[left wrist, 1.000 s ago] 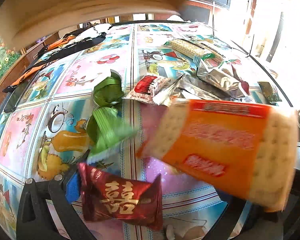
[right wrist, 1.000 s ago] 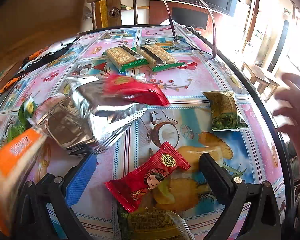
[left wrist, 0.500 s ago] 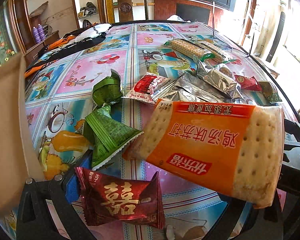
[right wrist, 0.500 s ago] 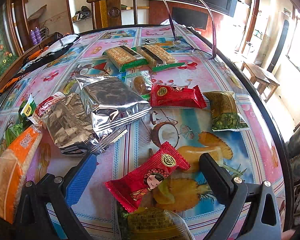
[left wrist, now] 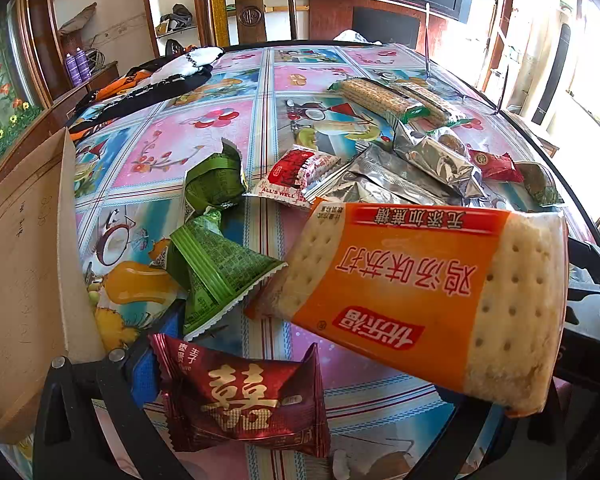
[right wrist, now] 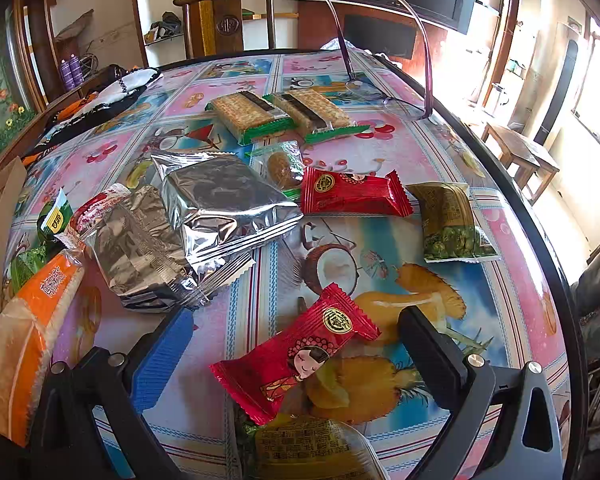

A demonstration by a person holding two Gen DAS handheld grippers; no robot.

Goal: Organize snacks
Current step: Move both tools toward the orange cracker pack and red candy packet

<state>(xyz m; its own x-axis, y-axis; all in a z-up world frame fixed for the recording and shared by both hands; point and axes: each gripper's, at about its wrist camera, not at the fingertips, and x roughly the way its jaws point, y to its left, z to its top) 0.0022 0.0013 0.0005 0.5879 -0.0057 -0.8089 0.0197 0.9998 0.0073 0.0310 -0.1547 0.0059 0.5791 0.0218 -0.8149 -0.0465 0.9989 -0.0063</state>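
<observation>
Left wrist view: left gripper (left wrist: 300, 360) jaws spread wide, gripping nothing; dark red candy packet (left wrist: 242, 396) lies between them near the table's (left wrist: 204, 144) near edge, with the orange cracker pack (left wrist: 424, 304) resting tilted beside it. The cracker pack is probably light, stiff and brittle, so best pinched across its short sides. Right wrist view: right gripper (right wrist: 296, 360) also open and empty around a red sweet wrapper (right wrist: 300, 348) near the near edge; this wrapper looks slick, crinkly, light, best gripped mid-body.
</observation>
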